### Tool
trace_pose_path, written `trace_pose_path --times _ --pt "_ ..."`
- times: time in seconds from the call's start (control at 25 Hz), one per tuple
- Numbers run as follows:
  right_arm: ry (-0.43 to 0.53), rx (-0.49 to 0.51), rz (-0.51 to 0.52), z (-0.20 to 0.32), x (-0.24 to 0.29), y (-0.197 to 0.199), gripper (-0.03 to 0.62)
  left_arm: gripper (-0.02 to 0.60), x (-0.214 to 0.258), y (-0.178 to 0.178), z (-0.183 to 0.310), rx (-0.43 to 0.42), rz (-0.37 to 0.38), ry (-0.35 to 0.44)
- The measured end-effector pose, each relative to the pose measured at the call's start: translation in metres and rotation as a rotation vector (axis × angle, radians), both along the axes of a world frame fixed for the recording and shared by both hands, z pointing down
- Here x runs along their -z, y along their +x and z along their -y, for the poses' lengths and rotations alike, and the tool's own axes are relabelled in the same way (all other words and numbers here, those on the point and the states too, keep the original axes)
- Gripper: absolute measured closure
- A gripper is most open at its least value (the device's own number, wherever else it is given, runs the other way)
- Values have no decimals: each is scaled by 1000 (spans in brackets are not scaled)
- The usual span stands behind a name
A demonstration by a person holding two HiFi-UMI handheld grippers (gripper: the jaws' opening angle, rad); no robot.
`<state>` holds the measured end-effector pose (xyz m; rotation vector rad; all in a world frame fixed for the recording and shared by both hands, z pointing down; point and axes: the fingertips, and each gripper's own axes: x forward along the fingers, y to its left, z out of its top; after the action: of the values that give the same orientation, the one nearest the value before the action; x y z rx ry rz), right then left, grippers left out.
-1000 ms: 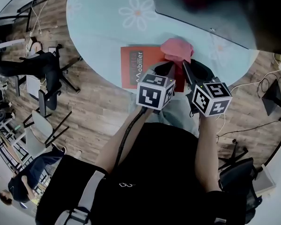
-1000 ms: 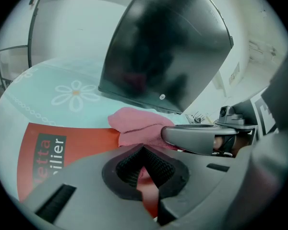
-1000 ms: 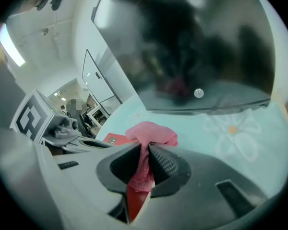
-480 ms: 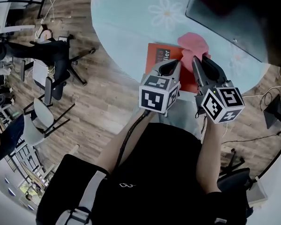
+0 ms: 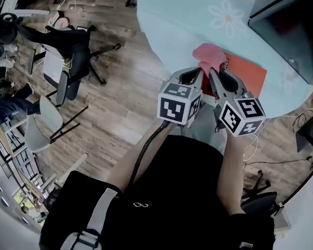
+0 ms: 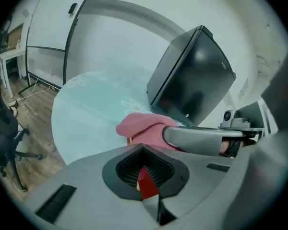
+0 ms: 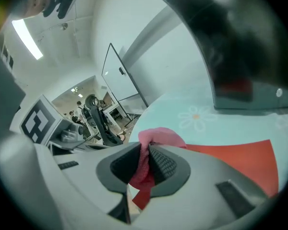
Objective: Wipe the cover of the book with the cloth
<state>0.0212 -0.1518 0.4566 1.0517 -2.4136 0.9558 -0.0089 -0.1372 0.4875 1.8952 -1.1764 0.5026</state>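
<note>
The red book (image 5: 246, 73) lies near the front edge of the pale blue table (image 5: 182, 20). A pink cloth (image 5: 208, 53) is bunched on the book's left end. My right gripper (image 5: 213, 70) is shut on the cloth, and pink fabric fills its pads (image 7: 145, 169). My left gripper (image 5: 197, 74) sits just to its left, at the book's near edge. Its jaws are shut, with a red strip of the book (image 6: 146, 180) between them. From the left gripper view the cloth (image 6: 141, 126) shows ahead, beside the right gripper's finger (image 6: 201, 139).
A large black monitor (image 6: 192, 75) stands on the table behind the book. Daisy prints (image 5: 227, 15) mark the tablecloth. Black office chairs (image 5: 68, 61) stand on the wooden floor to the left. A person's arm (image 5: 5, 111) shows at the far left.
The head view has swung, so the table and book now sit further right. The cloth, earlier over the book's right part, now lies at its left end. Both grippers stayed shut.
</note>
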Motion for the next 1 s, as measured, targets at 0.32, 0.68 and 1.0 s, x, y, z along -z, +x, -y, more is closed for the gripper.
trace_pose_path --times 0.32,0.68,1.0 --pt "-55 -16 -61 -13 -23 -17 539 568 -15 -18 -6 -58 -14 -46" --pt "-90 -20 -59 -19 -33 -3 539 568 -27 8 -13 -110 -6 -81" --pt "-96 -20 -23 -21 -32 13 539 568 -29 20 -19 -99 33 -97"
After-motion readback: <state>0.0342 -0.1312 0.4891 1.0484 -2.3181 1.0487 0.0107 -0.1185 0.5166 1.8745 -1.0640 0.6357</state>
